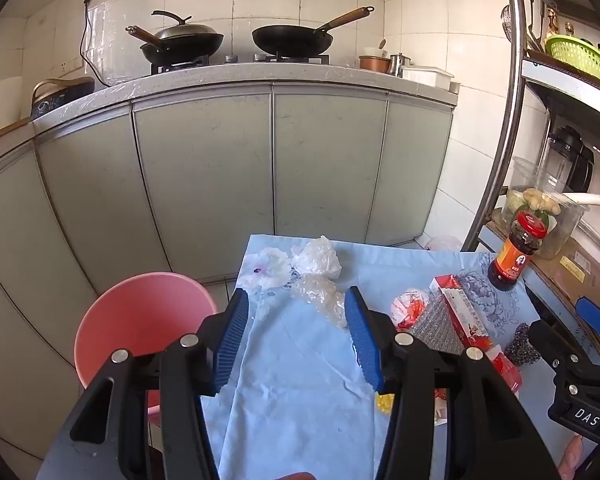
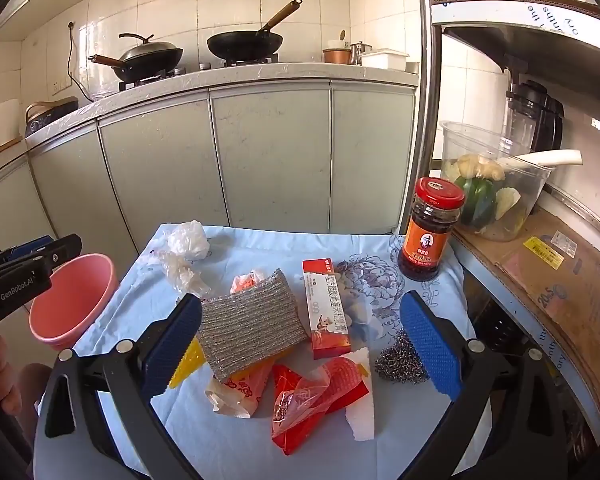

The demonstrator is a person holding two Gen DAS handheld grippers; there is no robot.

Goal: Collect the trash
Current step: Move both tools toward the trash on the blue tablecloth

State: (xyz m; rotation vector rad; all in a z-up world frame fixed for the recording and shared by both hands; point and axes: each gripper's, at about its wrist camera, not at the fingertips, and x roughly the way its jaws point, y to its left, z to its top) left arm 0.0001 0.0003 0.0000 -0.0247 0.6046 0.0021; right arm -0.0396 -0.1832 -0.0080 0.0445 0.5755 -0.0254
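left gripper (image 1: 296,320) spread, nothing pinched, crumpled clear plastic (image 1: 320,300) just ahead on blue cloth (image 1: 300,380), right gripper (image 2: 300,344) wide, empty, over red wrappers (image 2: 316,392), silver scouring pad (image 2: 252,320), steel wool (image 2: 400,360), red box (image 2: 326,308), sauce jar (image 2: 428,228), pink bin (image 2: 72,300) left of table, "GenRobot.AI" on left gripper
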